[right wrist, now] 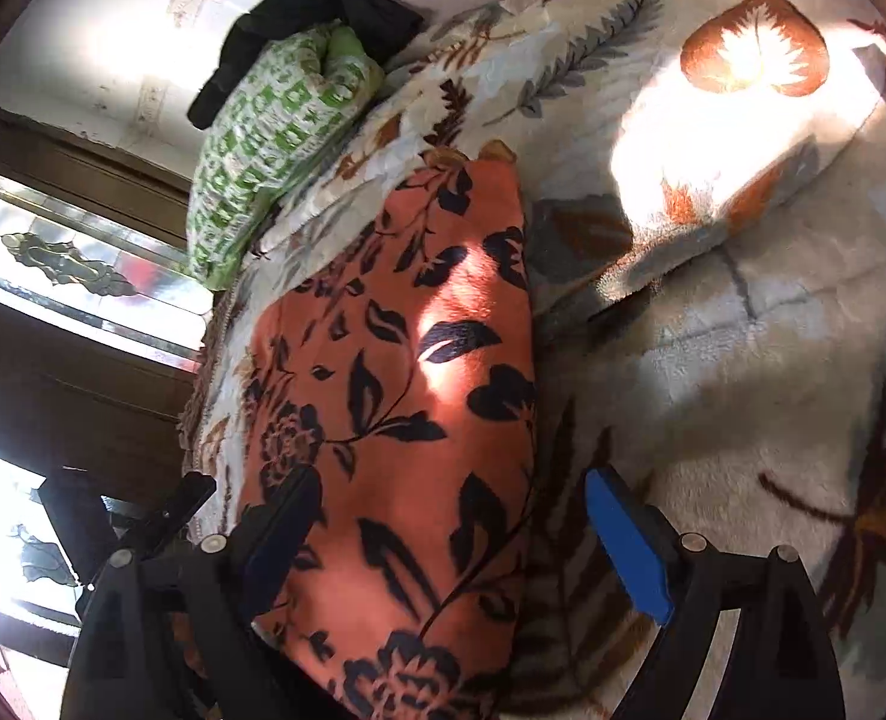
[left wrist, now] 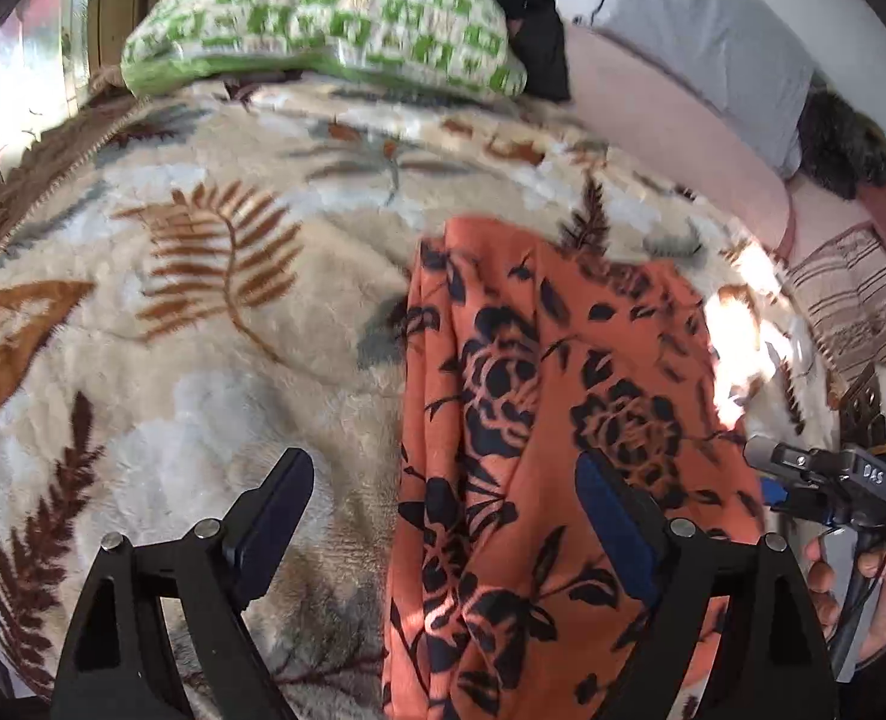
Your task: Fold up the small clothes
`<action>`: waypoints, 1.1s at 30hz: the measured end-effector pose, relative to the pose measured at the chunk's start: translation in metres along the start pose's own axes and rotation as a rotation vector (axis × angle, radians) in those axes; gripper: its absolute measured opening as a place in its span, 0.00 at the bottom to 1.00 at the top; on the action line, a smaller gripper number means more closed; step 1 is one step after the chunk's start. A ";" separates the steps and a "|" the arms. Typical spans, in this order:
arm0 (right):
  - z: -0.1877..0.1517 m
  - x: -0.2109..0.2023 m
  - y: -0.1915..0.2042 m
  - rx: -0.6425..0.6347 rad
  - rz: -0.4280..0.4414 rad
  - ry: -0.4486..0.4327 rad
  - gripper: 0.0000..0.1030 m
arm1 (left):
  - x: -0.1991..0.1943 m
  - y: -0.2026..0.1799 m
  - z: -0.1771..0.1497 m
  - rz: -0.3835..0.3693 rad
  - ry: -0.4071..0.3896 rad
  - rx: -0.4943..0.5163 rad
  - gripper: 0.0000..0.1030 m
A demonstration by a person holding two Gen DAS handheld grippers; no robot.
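An orange garment with a black flower print [left wrist: 551, 456] lies folded lengthwise on a cream leaf-patterned blanket [left wrist: 203, 312]. My left gripper [left wrist: 443, 510] is open and empty, its jaws straddling the garment's left edge from above. The garment also shows in the right wrist view [right wrist: 395, 396]. My right gripper [right wrist: 452, 534] is open and empty, its jaws wide over the garment's near end. The right gripper, held by a hand, shows at the right edge of the left wrist view [left wrist: 827, 474].
A green and white patterned pillow [left wrist: 323, 30] lies at the head of the bed with dark clothing [left wrist: 533, 12] behind it. A grey pillow [left wrist: 713, 36] and a pink sheet [left wrist: 671, 114] lie to the right. A window [right wrist: 83, 276] stands beyond the bed.
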State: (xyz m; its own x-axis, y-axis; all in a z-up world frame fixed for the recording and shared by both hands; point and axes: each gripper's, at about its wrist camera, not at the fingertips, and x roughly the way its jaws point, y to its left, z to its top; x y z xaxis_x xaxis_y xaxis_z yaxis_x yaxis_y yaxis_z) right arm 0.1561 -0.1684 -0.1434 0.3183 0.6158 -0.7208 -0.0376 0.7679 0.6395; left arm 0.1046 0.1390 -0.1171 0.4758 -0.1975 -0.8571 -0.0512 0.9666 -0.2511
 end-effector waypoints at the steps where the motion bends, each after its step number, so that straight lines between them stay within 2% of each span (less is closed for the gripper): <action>1: 0.002 0.015 -0.002 0.009 0.003 0.034 0.90 | 0.017 -0.002 -0.003 -0.012 0.056 0.009 0.89; 2: 0.002 0.021 0.003 -0.026 -0.006 0.031 0.89 | 0.017 -0.003 -0.006 -0.021 0.014 0.018 0.89; 3: 0.001 0.024 0.013 -0.085 -0.025 0.028 0.70 | 0.017 -0.006 -0.006 -0.017 0.019 0.038 0.84; 4: 0.000 0.027 0.022 -0.120 -0.025 0.055 0.55 | 0.015 -0.010 -0.005 -0.062 0.031 0.045 0.53; 5: -0.001 0.026 0.029 -0.145 -0.048 0.049 0.49 | 0.011 -0.013 -0.003 -0.117 0.047 0.035 0.40; 6: -0.001 0.024 0.035 -0.180 -0.062 0.044 0.39 | 0.005 -0.021 -0.001 -0.077 0.024 0.062 0.34; 8: 0.000 0.010 0.047 -0.238 -0.064 0.022 0.32 | -0.006 -0.039 0.000 -0.025 -0.020 0.124 0.31; 9: 0.002 0.000 0.053 -0.264 -0.057 -0.003 0.30 | -0.012 -0.046 0.001 -0.030 -0.042 0.118 0.30; 12: 0.009 -0.039 0.075 -0.368 -0.074 -0.085 0.30 | -0.030 -0.077 0.017 -0.075 -0.123 0.133 0.29; 15: 0.027 -0.081 0.071 -0.402 -0.106 -0.160 0.30 | -0.037 -0.117 0.039 -0.122 -0.184 0.169 0.30; 18: 0.053 -0.104 0.026 -0.310 -0.116 -0.179 0.31 | -0.004 -0.148 0.044 -0.144 -0.135 0.178 0.37; 20: 0.064 -0.101 -0.022 -0.188 -0.120 -0.162 0.33 | 0.034 -0.164 0.038 -0.081 -0.053 0.217 0.51; 21: 0.065 -0.093 -0.044 -0.151 -0.159 -0.145 0.38 | 0.053 -0.170 0.032 -0.033 0.005 0.251 0.54; 22: 0.064 -0.082 -0.067 -0.105 -0.244 -0.110 0.40 | 0.062 -0.170 0.026 -0.031 0.031 0.271 0.57; 23: 0.059 -0.074 -0.087 -0.048 -0.337 -0.071 0.56 | 0.057 -0.166 0.021 -0.040 0.007 0.266 0.57; 25: 0.046 -0.088 -0.100 0.001 -0.250 -0.148 0.60 | 0.034 -0.157 0.013 -0.016 -0.050 0.252 0.66; 27: 0.038 -0.108 -0.089 -0.030 -0.283 -0.220 0.60 | 0.007 -0.150 0.004 -0.014 -0.102 0.245 0.66; 29: 0.033 -0.128 -0.069 -0.066 -0.203 -0.288 0.60 | -0.008 -0.148 -0.001 -0.038 -0.146 0.254 0.66; 31: 0.033 -0.135 -0.050 -0.108 -0.112 -0.303 0.61 | -0.006 -0.151 -0.008 -0.034 -0.135 0.274 0.69; 33: 0.034 -0.119 -0.036 -0.131 -0.037 -0.270 0.75 | 0.032 -0.155 -0.009 0.016 -0.040 0.300 0.70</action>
State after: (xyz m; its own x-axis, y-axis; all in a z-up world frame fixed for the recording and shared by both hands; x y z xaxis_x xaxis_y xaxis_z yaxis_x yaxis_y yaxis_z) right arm 0.1523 -0.2752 -0.0717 0.5618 0.5314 -0.6340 -0.1374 0.8157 0.5619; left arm 0.1198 -0.0190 -0.1093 0.5117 -0.1807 -0.8399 0.2000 0.9758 -0.0881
